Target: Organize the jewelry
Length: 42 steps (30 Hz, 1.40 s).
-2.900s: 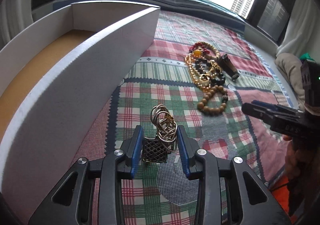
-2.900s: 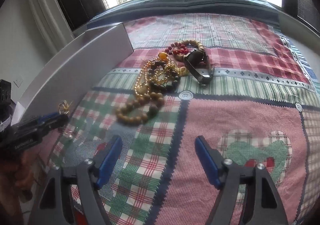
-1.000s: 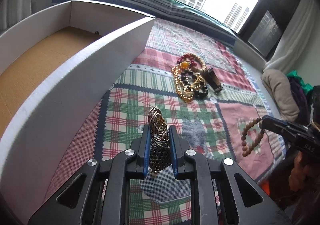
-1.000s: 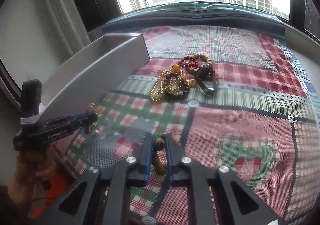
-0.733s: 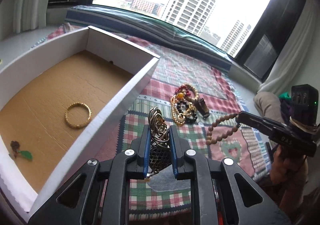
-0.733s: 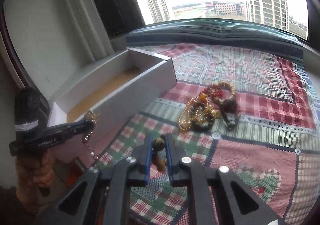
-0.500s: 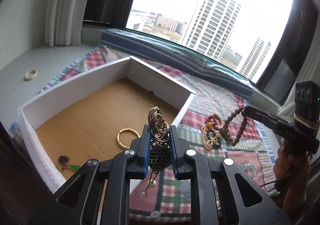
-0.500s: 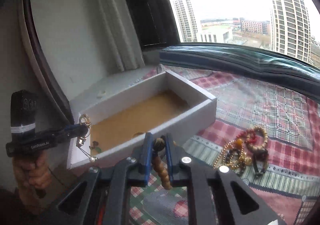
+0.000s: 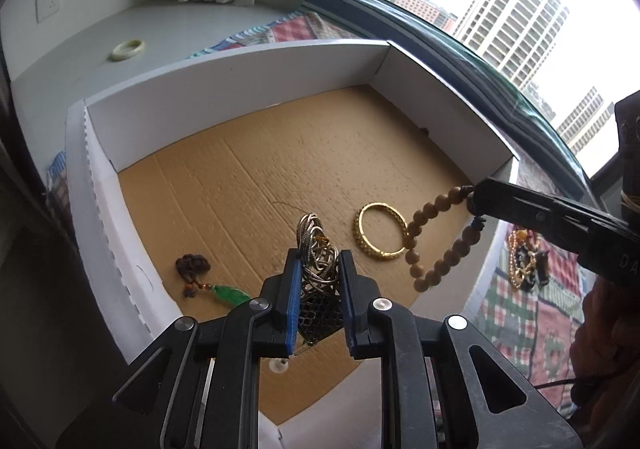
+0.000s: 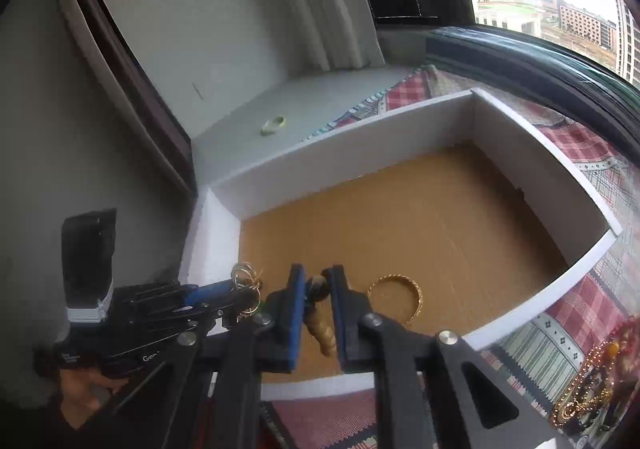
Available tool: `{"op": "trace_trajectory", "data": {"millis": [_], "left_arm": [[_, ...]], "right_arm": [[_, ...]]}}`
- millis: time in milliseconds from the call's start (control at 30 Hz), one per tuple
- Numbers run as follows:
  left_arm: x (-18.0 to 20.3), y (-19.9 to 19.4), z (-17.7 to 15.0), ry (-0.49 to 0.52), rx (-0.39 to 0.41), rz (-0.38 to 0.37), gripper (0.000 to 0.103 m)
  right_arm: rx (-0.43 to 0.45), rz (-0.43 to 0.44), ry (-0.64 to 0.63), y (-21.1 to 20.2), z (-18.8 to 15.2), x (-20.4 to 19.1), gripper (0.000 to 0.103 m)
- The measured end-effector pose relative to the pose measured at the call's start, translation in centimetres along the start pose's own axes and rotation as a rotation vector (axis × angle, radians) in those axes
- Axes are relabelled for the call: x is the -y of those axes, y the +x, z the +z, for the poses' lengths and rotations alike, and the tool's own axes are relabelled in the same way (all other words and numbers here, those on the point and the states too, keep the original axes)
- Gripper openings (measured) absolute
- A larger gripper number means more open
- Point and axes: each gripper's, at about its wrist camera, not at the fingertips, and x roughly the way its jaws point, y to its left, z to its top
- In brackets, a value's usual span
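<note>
While both tools are hanging over it, the big white box is sitting open on the checked blanket, and its brown cardboard floor is showing. The blanket is lying on what may be a bed or a window seat; the view is too bent to tell.

The left tool is pinching a bunch of silver and gold rings with a black net-like charm between its blue pads. The bunch is sticking up above the pads, and it is hanging in the air over the near part of the box floor.

The right tool is pressing its pads on a string of round wooden beads. In the left view the beads are hanging down in a loop from the tip of the tool, over the right side of the box, just above the gold bangle.

The gold bangle is lying flat on the box floor. A dark knotted cord with a little green stone is lying near the left wall of the box, well apart from the bangle.

A pile of gold chains and dark beads is waiting on the blanket outside the box. A pale green ring is lying alone on the grey ledge behind the box.
</note>
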Motion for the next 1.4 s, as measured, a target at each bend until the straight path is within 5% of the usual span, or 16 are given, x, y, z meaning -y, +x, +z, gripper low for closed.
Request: {"op": "trace_trajectory", "data": {"millis": [100, 167, 267, 300, 433, 633, 967, 1400], "left_arm": [[-0.1, 0.8, -0.3, -0.01, -0.028, 0.035, 0.02], [-0.3, 0.8, -0.3, -0.019, -0.015, 0.07, 0.036], [0.0, -0.5, -0.3, -0.025, 0.048, 0.084, 0.059], [0.1, -1.0, -0.3, -0.024, 0.074, 0.089, 0.066], [1.7, -2.6, -0.7, 0.01, 0.125, 0.057, 0.071], [7.6, -4.0, -1.9, 0.157, 0.167, -0.019, 0.08], [17.9, -0.1, -6.5, 0.375, 0.042, -0.164, 0.082], [23.8, 5.9, -12.0, 0.503, -0.07, -0.151, 0.084]], "right_arm": [[-0.065, 0.023, 0.023, 3.1, -0.5, -0.3, 0.015], [-0.088, 0.028, 0.038, 4.2, -0.7, -0.6, 0.017], [-0.057, 0.001, 0.066, 3.5, -0.8, -0.3, 0.044], [-0.034, -0.007, 0.067, 2.6, -1.0, -0.2, 0.044], [0.044, -0.106, 0.018, -1.4, -2.1, -0.1, 0.045], [0.109, -0.322, 0.007, -6.6, -6.9, 2.1, 0.069], [0.098, -0.687, 0.106, -13.2, -18.9, 7.5, 0.082], [0.016, -0.79, 0.384, -15.5, -29.2, 14.0, 0.088]]}}
